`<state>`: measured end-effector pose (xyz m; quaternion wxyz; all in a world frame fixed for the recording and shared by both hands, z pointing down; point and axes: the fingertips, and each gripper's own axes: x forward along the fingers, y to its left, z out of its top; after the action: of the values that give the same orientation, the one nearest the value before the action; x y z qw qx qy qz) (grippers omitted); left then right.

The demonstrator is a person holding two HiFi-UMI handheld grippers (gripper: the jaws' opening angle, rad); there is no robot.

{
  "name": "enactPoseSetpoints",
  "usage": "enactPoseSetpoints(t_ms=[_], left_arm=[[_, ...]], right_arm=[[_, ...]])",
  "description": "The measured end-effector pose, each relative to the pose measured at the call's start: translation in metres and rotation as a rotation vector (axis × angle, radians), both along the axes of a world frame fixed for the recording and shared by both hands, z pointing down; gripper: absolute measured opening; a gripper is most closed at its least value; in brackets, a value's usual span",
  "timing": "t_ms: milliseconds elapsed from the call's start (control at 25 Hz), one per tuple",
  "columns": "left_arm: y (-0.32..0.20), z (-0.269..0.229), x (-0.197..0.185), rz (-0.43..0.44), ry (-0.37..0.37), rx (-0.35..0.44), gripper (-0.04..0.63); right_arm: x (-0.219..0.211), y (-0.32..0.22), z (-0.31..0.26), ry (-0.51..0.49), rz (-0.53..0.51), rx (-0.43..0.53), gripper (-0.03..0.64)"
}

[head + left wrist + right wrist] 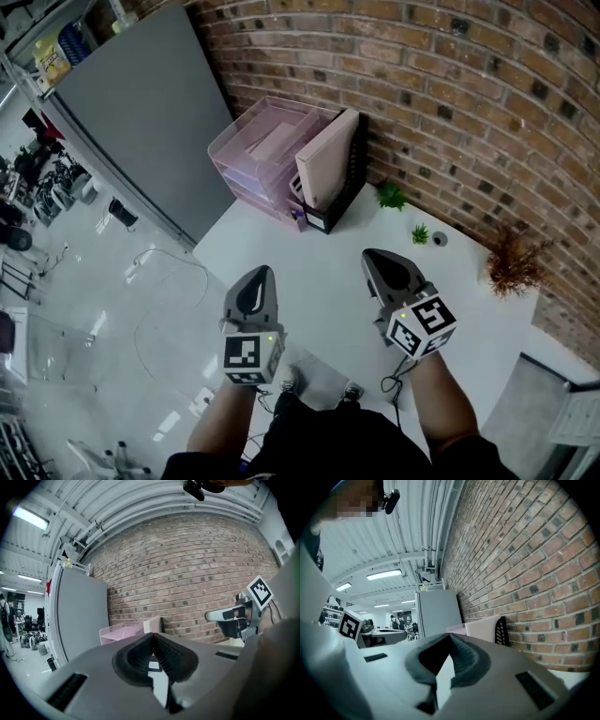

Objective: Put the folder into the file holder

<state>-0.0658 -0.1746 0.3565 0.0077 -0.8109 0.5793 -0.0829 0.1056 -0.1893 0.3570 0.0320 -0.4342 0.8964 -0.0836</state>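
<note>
The left hand-held gripper and the right hand-held gripper are both clenched on nothing, over the white bench. Beyond them, the beige folder stands upright inside the black file holder, beside the pink drawer unit at the brick wall.

White table noted as landmark. Brick wall seen along the table's far edge. Pink translucent tray stack set on the table's far left corner, against the wall. Tall grey panel stood just off the table's left side. Two small green plants placed at the table's far edge, a small round grey object just beside the second. Dried reddish-brown plant found at the table's far right. Glossy floor with a loose cable seen left of the table.
</note>
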Motion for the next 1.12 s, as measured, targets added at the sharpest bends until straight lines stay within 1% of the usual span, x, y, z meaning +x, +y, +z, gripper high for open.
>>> enactPoseSetpoints(t_ms=[160,400,600,720,880,1120], left_arm=[[0.02,0.0,-0.009,0.002,0.018,-0.016,0.006],[0.039,0.007,-0.021,0.064,0.061,-0.035,0.006],[0.053,0.013,-0.038,0.146,0.091,-0.039,0.006],[0.064,0.016,-0.042,0.218,0.117,-0.049,0.006],[0.083,0.02,-0.053,0.307,0.135,-0.074,0.005],[0.114,0.027,-0.06,0.433,0.16,-0.074,0.006]], right_arm=[[-0.018,0.013,0.002,-0.005,-0.027,-0.006,0.003],[-0.039,0.029,0.005,0.012,-0.005,-0.01,0.003],[-0.056,0.049,0.01,0.033,0.062,-0.023,0.003],[-0.062,0.067,0.012,0.042,0.123,-0.029,0.003],[-0.077,0.097,0.01,0.056,0.194,-0.026,0.003],[-0.083,0.149,0.015,0.075,0.317,-0.031,0.003]])
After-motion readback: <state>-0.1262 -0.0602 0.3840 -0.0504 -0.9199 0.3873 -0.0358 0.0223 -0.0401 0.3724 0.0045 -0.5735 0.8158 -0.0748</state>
